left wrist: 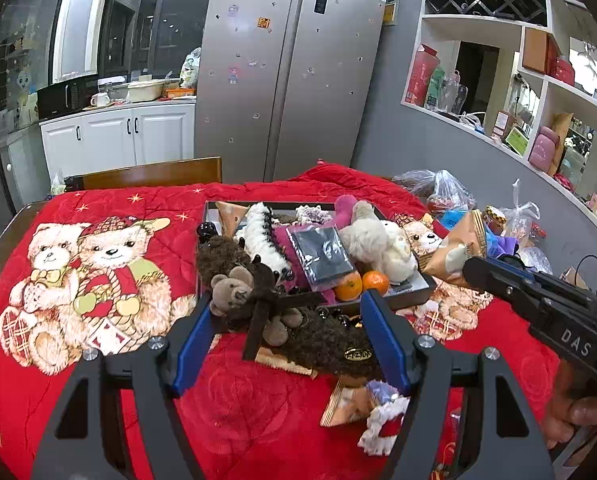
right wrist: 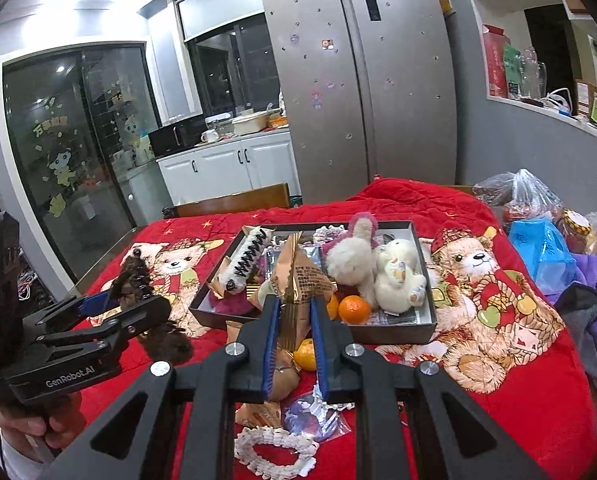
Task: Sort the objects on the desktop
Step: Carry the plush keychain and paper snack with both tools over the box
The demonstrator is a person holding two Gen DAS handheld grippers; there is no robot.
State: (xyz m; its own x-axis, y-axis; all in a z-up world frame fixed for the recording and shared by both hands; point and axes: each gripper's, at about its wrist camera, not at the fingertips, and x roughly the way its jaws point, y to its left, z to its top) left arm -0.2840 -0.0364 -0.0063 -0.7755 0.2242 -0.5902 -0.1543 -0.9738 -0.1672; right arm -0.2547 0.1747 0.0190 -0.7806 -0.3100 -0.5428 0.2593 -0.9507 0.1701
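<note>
- While both grippers hang above the red teddy-bear quilt (left wrist: 234,400), the left gripper (left wrist: 286,312) clamps a fuzzy brown hair claw with a small teddy bear (left wrist: 234,292) on it, its blue pads spread wide around the fluff.
- In the right wrist view the same brown hair claw (right wrist: 132,280) sticks out of the left gripper (right wrist: 110,300).
- The right gripper (right wrist: 294,312) is nearly closed, pinching a gold snack packet (right wrist: 298,276) upright between its pads.
- Behind stands a dark tray (right wrist: 426,264) holding white plush toys (right wrist: 398,272), a white hair claw (right wrist: 248,260) and a mandarin (right wrist: 354,309).
- A white scrunchie (right wrist: 274,452) lies on the quilt near the camera.
</note>
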